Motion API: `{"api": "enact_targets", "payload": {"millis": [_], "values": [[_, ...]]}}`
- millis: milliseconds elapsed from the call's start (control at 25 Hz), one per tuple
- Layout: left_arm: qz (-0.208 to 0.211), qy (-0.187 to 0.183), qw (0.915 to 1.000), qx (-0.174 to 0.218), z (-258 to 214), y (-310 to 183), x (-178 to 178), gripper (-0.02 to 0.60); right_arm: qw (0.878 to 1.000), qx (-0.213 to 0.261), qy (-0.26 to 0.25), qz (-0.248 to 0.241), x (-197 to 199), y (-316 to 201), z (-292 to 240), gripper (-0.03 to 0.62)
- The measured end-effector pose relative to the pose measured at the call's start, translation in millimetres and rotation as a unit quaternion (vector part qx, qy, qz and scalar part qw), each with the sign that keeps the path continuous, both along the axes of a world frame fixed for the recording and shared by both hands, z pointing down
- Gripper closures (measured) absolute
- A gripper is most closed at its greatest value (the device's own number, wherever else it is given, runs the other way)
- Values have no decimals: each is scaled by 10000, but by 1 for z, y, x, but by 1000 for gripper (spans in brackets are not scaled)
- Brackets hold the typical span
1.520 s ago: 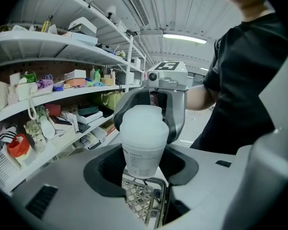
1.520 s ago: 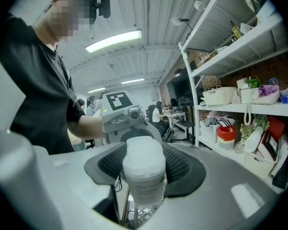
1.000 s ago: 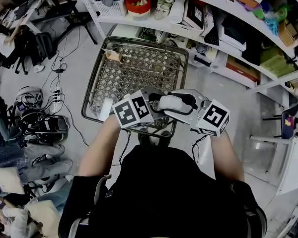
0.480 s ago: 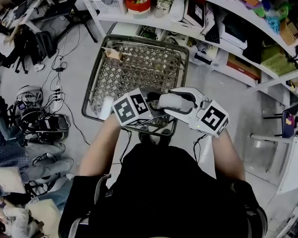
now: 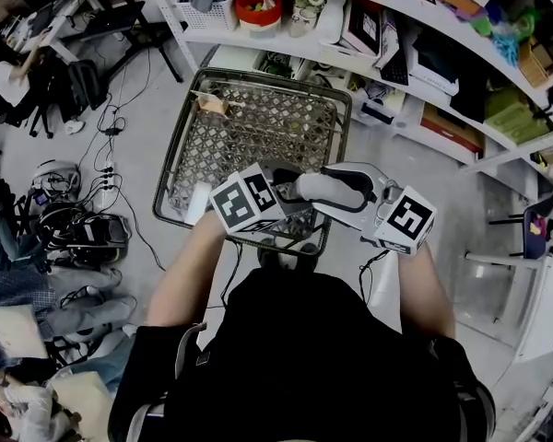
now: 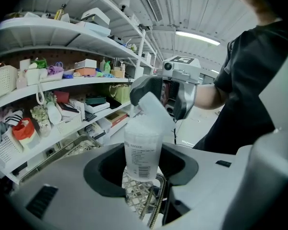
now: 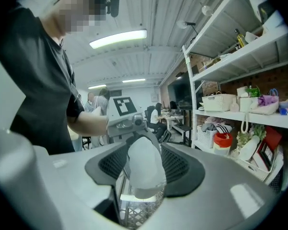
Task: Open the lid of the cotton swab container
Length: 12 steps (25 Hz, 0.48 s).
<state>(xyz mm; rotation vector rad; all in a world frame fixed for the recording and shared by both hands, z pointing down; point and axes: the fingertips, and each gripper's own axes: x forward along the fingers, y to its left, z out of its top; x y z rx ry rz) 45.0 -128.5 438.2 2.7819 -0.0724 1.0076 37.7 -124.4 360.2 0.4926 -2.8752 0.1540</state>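
container (image 6: 143, 150) in left claw (image 6: 142, 172), lid (image 7: 144, 162) in right claw (image 7: 146, 172), basket (image 5: 174, 145) below

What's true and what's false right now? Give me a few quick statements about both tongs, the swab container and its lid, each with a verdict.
1. The left tongs grip the clear container by its body. True.
2. The right tongs have nothing between them. False: they are closed on the white lid, which stands tilted at the container's top.
3. The container stands inside the wire basket. False: it is held up in the air, above the basket's near end.
4. Stocked shelves stand beyond the basket. True.
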Motion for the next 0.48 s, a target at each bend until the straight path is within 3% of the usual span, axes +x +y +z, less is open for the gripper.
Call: {"api": "enact_targets", "payload": {"millis": [480], "values": [[-441,112,9990,39,-3,-24,-4,386,9978,233,-522,325,16,-9,-29,494]]}}
